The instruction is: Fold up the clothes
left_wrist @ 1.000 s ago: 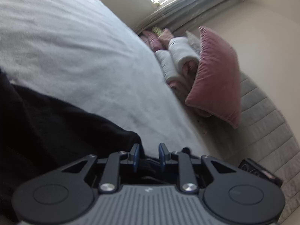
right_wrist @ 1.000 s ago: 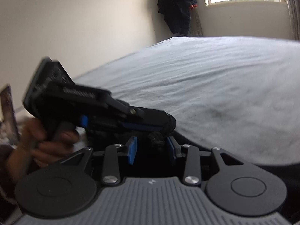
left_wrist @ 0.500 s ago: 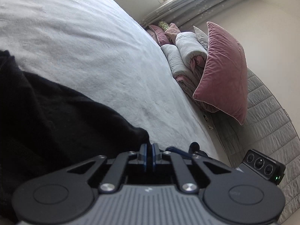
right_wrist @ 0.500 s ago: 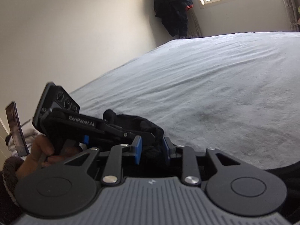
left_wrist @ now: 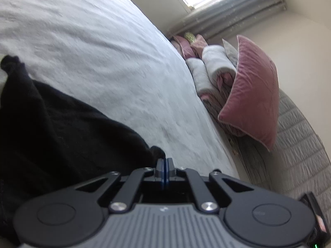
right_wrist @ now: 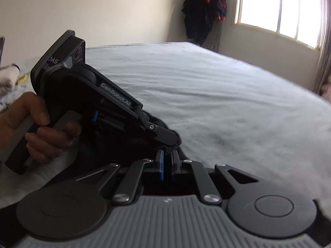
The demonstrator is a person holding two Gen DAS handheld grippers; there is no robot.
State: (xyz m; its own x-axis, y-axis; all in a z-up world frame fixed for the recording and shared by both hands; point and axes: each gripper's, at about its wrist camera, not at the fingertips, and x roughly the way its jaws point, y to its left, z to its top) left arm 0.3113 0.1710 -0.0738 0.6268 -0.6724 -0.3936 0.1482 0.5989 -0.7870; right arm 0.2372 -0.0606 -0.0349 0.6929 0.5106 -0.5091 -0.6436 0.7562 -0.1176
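Evidently both claws have gone for the same end of the black knitted garment, which lies bunched on the pale grey bedspread at the near edge of the bed. The left claw has its blue pads pressed together right at the tip of the cloth's corner; the pads meet so tightly that I cannot tell whether any fabric sits between them, though the black corner pokes up just at eleven o'clock of them. A pinch on a corner makes sense as the start of a fold, since it lets the fabric be lifted and spread.

From the right wrist, the right claw is closing, with a tuft of the black cloth between its pads, and the left tool's finger reaches down to that same tuft from ten o'clock. So the two grips sit touching or nearly so, perhaps to pull an edge apart.

Only the right view shows the person's hand wrapped round the left tool's handle, plus a dark jacket with red trim hanging in the far corner. Only the left view shows how far the garment spreads, toward eight o'clock, and the dusty pink velvet cushion leaning beside rolled bedding at two o'clock.
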